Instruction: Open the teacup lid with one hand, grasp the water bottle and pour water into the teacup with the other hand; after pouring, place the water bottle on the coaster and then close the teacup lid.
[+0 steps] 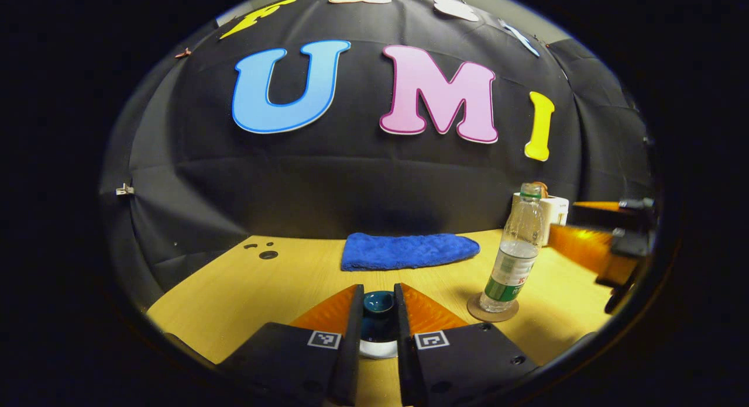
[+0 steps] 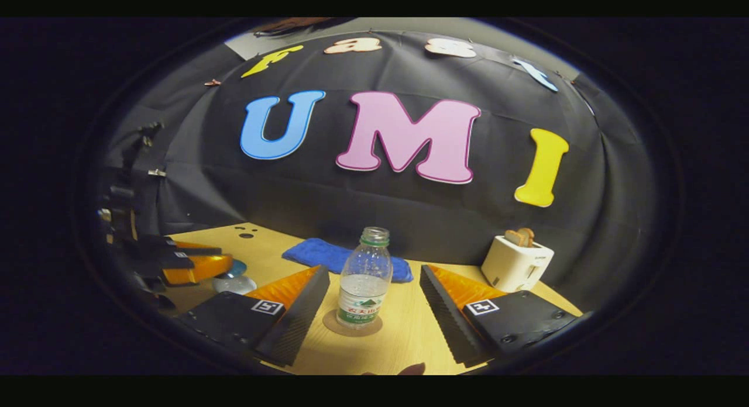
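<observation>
My left gripper [image 1: 377, 291] is shut on the teal teacup lid [image 1: 378, 304], and the white teacup [image 1: 378, 349] shows just under it between the fingers. To the right, a clear water bottle [image 1: 511, 252] without a cap stands upright on a round coaster [image 1: 492, 311]. In the right gripper view the bottle [image 2: 365, 278] and coaster [image 2: 353, 325] sit between the fingers of my open right gripper [image 2: 373, 271], which do not touch it. The left gripper [image 2: 219, 268] with the lid [image 2: 239, 270] over the cup [image 2: 233, 285] lies at the far left. The right gripper [image 1: 608, 252] is at the right edge of the left gripper view.
A blue cloth [image 1: 406, 250] lies folded at the back of the wooden table [image 1: 251, 290], against the black wall. A white toaster [image 2: 517, 262] with toast in it stands at the back right. Small dark holes [image 1: 267, 254] mark the table's back left.
</observation>
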`<act>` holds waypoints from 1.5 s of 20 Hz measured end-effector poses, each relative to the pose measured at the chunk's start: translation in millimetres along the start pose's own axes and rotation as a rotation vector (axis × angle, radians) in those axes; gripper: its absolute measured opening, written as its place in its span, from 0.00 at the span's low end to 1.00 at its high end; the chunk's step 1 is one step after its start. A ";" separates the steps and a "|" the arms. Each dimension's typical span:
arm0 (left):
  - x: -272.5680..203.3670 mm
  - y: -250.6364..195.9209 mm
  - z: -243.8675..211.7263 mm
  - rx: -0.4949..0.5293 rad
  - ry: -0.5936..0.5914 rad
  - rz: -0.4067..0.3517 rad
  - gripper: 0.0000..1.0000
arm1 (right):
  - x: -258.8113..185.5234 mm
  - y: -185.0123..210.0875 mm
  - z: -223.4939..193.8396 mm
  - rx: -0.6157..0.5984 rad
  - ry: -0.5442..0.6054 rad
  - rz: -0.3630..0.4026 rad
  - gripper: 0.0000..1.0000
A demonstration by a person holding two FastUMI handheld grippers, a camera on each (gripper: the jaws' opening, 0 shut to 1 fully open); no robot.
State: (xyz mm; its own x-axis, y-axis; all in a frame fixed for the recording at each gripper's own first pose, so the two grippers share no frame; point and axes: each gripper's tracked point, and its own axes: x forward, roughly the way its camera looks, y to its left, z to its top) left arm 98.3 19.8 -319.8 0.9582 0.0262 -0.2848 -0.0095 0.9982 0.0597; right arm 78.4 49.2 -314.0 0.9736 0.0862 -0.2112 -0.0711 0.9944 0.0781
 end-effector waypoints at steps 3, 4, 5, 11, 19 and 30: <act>-16.7 14.6 6.6 -0.018 0.005 0.030 0.31 | 18.8 4.9 -19.7 0.019 0.022 0.009 0.97; -21.1 19.0 9.7 -0.023 0.004 0.038 0.31 | 24.8 6.2 -24.7 0.025 0.028 0.011 0.97; -24.7 23.5 10.8 -0.025 0.003 0.045 0.28 | 30.8 7.0 -30.3 0.031 0.036 0.011 0.97; -33.7 41.9 11.1 -0.025 0.004 0.076 0.31 | 56.0 4.7 -53.0 0.067 0.062 -0.002 0.97; -40.6 62.3 8.2 -0.046 -0.005 0.122 0.31 | 59.9 17.9 -43.3 -0.059 0.075 0.030 0.77; -62.3 101.7 10.2 -0.075 -0.021 0.174 0.28 | 60.3 28.2 -16.2 -0.689 0.032 -0.005 0.75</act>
State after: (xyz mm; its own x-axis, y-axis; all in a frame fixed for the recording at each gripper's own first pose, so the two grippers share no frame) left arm 40.5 119.1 -286.2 0.9459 0.1986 -0.2567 -0.1963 0.9799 0.0348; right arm 131.6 83.4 -340.3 0.9683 0.0725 -0.2389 -0.1980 0.8058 -0.5581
